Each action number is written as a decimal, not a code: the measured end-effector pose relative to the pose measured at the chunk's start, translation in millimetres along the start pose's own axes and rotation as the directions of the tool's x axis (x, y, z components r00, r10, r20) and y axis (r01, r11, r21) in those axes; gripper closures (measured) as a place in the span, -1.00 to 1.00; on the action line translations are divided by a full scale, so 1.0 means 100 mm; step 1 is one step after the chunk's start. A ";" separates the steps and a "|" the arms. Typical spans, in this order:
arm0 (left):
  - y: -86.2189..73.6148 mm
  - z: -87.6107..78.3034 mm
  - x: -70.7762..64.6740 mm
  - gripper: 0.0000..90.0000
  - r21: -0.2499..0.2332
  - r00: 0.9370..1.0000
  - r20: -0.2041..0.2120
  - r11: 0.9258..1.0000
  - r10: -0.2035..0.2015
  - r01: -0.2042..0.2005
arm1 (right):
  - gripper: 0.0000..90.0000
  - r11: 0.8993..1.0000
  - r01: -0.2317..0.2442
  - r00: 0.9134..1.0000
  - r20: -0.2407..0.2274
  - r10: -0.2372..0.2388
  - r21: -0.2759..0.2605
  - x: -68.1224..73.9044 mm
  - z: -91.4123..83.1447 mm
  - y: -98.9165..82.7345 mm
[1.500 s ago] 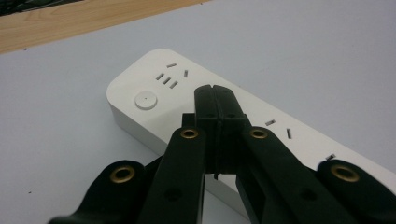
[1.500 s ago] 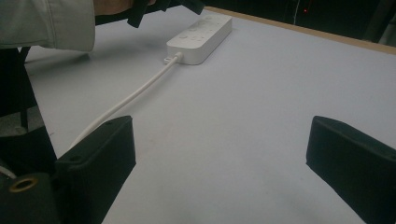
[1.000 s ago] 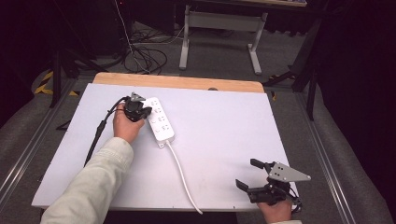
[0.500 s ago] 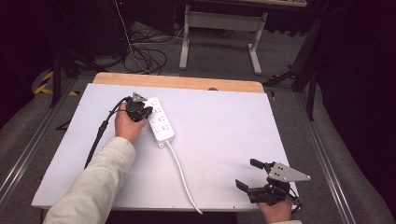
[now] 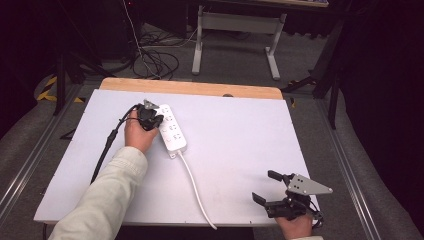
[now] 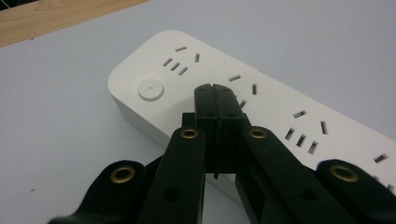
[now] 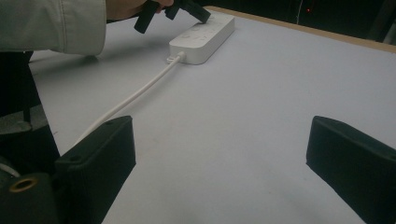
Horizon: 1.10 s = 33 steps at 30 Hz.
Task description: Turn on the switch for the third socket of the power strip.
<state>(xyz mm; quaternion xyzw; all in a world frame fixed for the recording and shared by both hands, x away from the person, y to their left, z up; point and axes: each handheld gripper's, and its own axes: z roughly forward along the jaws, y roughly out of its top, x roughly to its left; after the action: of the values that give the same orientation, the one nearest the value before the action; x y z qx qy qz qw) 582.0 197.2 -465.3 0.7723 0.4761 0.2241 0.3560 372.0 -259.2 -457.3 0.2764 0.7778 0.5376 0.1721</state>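
— Hardly anything has moved since the earlier frames: the left hand-held gripper [image 5: 152, 119] sits at the far end of the power strip [image 5: 171, 128] as it did, and the right hand-held gripper [image 5: 274, 194] waits at the near right corner of the desk [image 5: 240, 130] just as before.

— Where does the strip lie?

— Flat on the desk's left half, toward the far side, its white cord [image 5: 194, 185] running off toward the near edge.

— And the left hand-held gripper's state?

— Its jaws are pressed together with nothing between them. In the left gripper view the closed tips [image 6: 216, 100] rest over the strip's top face, just beside the round button [image 6: 151, 89]. Whether they touch the plastic I can't quite tell from this angle.

— The right one?

— Spread wide and empty, pads [image 7: 100, 154] well apart above bare desk.

— How far along is the work, would you say?

— Early, I'd judge. The closed tips look set to press the switch, yet they are beside it, not on it. The press itself seems left to do.

— Materials?

— The strip [image 6: 261, 93] is smooth, matte white plastic, a long slab with rounded corners and rows of narrow slots. The button is a shallow disc. The desk has a pale matte sheet over it, with a wooden strip [image 5: 190, 88] along the far edge. Both hand-held grippers are hard black plastic with brass rivets.
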 end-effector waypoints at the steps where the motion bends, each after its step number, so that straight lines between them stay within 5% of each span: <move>1: 0.00 0.00 0.01 1.00 0.001 1.000 0.002 1.000 -0.005 0.005 | -0.81 1.000 -0.003 1.000 0.001 0.003 0.001 0.00 0.00 0.00; 27: 0.00 0.00 0.01 1.00 0.011 1.000 0.010 1.000 -0.021 0.021 | -0.81 1.000 -0.007 1.000 0.000 0.007 0.005 -0.01 0.00 -0.01; 33: 0.00 -0.12 0.11 1.00 -0.003 0.999 0.037 1.000 -0.030 0.030 | -0.81 1.000 -0.009 1.000 0.001 0.009 0.005 -0.01 0.01 -0.01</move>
<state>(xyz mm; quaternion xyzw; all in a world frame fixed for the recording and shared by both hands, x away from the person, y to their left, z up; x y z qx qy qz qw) 578.5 211.0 -457.4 0.7685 0.4806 0.2051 0.3692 372.7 -259.4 -458.0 0.2805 0.7779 0.5361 0.1696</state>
